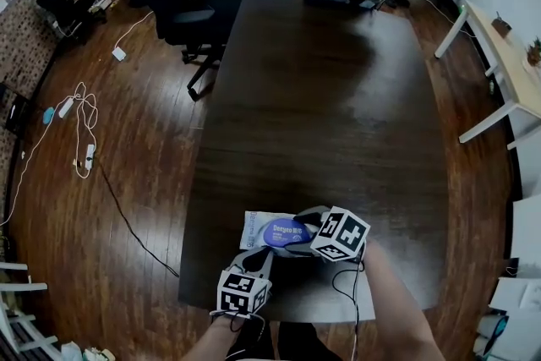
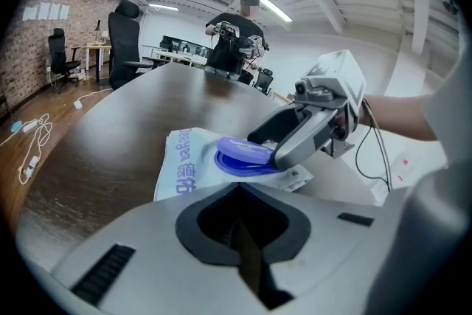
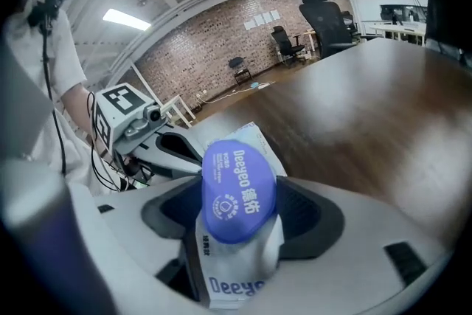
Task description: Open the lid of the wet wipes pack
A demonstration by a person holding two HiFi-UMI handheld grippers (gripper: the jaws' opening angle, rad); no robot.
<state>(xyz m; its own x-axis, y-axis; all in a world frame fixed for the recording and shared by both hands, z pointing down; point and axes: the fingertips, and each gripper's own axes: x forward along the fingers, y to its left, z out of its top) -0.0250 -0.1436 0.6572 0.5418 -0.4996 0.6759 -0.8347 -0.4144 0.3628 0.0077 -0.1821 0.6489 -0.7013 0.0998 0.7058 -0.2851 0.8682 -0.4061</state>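
The white soft wet wipes pack [image 1: 256,226] lies by the dark wooden table's [image 1: 321,97] near edge. The right gripper [image 2: 267,150] pinches its blue oval lid [image 3: 237,188], seemingly just lifting. The left gripper [image 2: 238,195] is pressed together and empty. Next, swing the lid up, likely while steadying the pack.

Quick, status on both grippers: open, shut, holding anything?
Left gripper: shut, nothing between its jaws; the wet wipes pack lies just ahead.
Right gripper: shut on the pack's blue lid.

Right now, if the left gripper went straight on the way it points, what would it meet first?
Probably the pack, lying right ahead of the left gripper; its lid, in the right gripper, sits beyond.
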